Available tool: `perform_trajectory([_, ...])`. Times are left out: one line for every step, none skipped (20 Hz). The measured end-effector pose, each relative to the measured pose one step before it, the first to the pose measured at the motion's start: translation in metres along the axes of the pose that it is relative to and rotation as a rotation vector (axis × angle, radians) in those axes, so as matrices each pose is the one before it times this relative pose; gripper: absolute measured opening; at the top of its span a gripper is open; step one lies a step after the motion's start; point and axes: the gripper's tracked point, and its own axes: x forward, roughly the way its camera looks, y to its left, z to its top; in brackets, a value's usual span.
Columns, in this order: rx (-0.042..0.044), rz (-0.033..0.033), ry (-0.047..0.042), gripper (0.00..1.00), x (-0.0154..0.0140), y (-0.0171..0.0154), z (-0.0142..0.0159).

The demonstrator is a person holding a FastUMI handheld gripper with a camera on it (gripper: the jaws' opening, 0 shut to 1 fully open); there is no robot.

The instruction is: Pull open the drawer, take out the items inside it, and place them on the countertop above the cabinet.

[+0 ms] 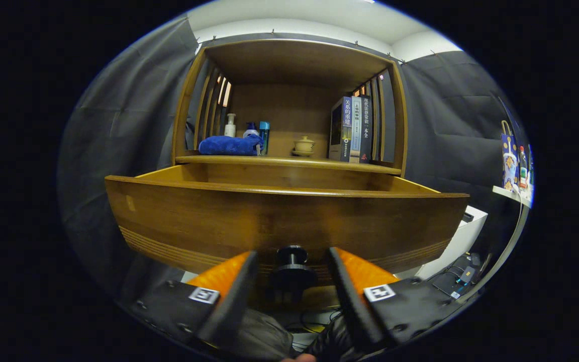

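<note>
- Tool sits wide open, fingers either side of the knob, not pinching it.
- Drawer at 12 is out; contents hidden behind its front, so reaching in blind could clip the surface edge.

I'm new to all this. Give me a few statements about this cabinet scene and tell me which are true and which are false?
1. The drawer is pulled out. True.
2. The jaws are clamped on the knob. False: the gripper is open, the knob sits between its fingers with gaps on both sides.
3. A blue cloth lies on the countertop. True.
4. The books lie flat in a stack. False: they stand upright, at the right of the countertop.
5. A small lidded cup stands between the cloth and the books. True.
</note>
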Motion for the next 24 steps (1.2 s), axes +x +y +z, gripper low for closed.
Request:
perform_trajectory([0.00359,0.00581,-0.00969,1.0,-0.00065,0.0011,0.00327])
perform_trajectory([0.0006,0.01096,-0.01898,1.0,-0.00358,0.00355,0.00644])
perform_trajectory([-0.00334,0.01339,-0.03282,0.99,-0.00256,0.00272,0.01081])
perform_trajectory([-0.00283,0.01463,-0.04445,0.99,-0.00384,0.00362,0.01529])
perform_trajectory([-0.00303,0.01567,-0.04965,0.99,-0.00294,0.00378,0.0169])
perform_trajectory([-0.0067,0.01627,-0.04487,0.98,-0.00313,0.0049,0.01976])
perform_trajectory([-0.01185,0.00793,-0.03859,0.98,-0.00279,0.00322,0.02075])
perform_trajectory([-0.01702,0.00366,-0.04023,0.98,-0.00058,0.00004,0.02406])
perform_trajectory([-0.02284,-0.00425,-0.03887,0.98,0.00268,-0.00037,0.0259])
perform_trajectory([-0.01914,-0.02183,-0.03154,0.98,0.00605,-0.00399,0.02544])
perform_trajectory([-0.02538,-0.01408,-0.02212,0.98,0.01048,-0.00311,0.02045])
perform_trajectory([-0.02454,-0.01483,-0.01448,0.98,0.00478,-0.00428,0.02059])
perform_trajectory([-0.02518,-0.01798,0.00117,0.98,0.00713,-0.00488,0.01707])
perform_trajectory([-0.02312,-0.01823,0.0028,0.98,-0.00016,-0.0089,0.01737])
perform_trajectory([-0.00731,-0.00743,0.0031,0.98,0.00638,-0.00511,0.01574])
perform_trajectory([0.01402,0.00961,0.006,0.98,0.01159,0.00162,0.01564])
perform_trajectory([0.02706,0.012,0.00495,0.97,0.0103,0.00213,0.01018])
perform_trajectory([0.02887,0.00068,0.00872,0.97,0.01214,-0.00124,0.00925])
perform_trajectory([0.02147,-0.01211,0.03183,0.97,0.00966,-0.00611,0.00259])
perform_trajectory([0.01979,-0.02311,0.03704,0.98,0.01155,-0.0097,-0.00433])
perform_trajectory([0.01649,-0.02776,0.04611,0.98,0.00888,-0.00981,-0.00645])
perform_trajectory([0.01353,-0.02876,0.05575,0.98,0.01296,-0.00812,-0.01047])
perform_trajectory([0.00772,-0.03147,0.06112,0.98,0.00825,-0.0083,-0.01235])
perform_trajectory([0.01597,-0.0268,0.05684,0.98,0.01162,-0.00799,-0.01042])
